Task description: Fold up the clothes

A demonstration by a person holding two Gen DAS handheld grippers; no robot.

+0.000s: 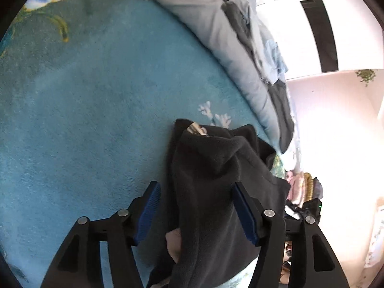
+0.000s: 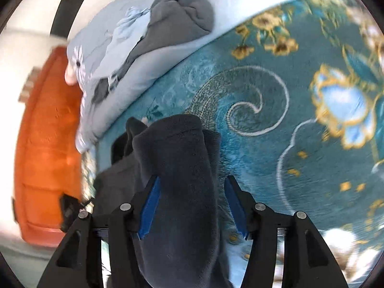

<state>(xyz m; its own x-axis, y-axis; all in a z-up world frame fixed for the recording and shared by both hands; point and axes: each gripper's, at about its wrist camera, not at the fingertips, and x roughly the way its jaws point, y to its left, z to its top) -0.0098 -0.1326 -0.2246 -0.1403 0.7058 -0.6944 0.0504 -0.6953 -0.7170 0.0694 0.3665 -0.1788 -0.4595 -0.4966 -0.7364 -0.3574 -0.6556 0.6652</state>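
Through the left wrist camera I see my left tongs [image 1: 195, 212] spread apart, blue ribbed pads [image 1: 150, 212] on either side of a dark charcoal fleece garment [image 1: 213, 192] that runs up between them; the left pad stands clear of the cloth, while the right pad sits against or just beside a fold, and I cannot tell if it touches. The garment lies bunched on a teal plush blanket with gold and pale blue flower patterns [image 1: 91, 100], its far end showing a small metallic zipper pull [image 1: 197, 129]. A bit of pale pinkish cloth or skin [image 1: 174, 242] peeks from under the fleece low in that view; I cannot tell which. Beyond the garment a pale grey-blue rumpled duvet [image 1: 216, 26] runs along the blanket's edge, with a darker grey garment [image 1: 240, 21] lying on it. Through the right wrist camera my right tongs [image 2: 190, 210] are likewise spread, with the same dark fleece [image 2: 177, 168] heaped between the blue pads [image 2: 150, 212], neither pad visibly pressing on it. Here the blanket [image 2: 276, 120] shows a white swirl and a large blue flower outlined in gold, somewhat blurred. The duvet [image 2: 134, 79] and the grey garment [image 2: 182, 16] lie further back, and a bright orange door-like panel [image 2: 48, 144] stands at the left edge.
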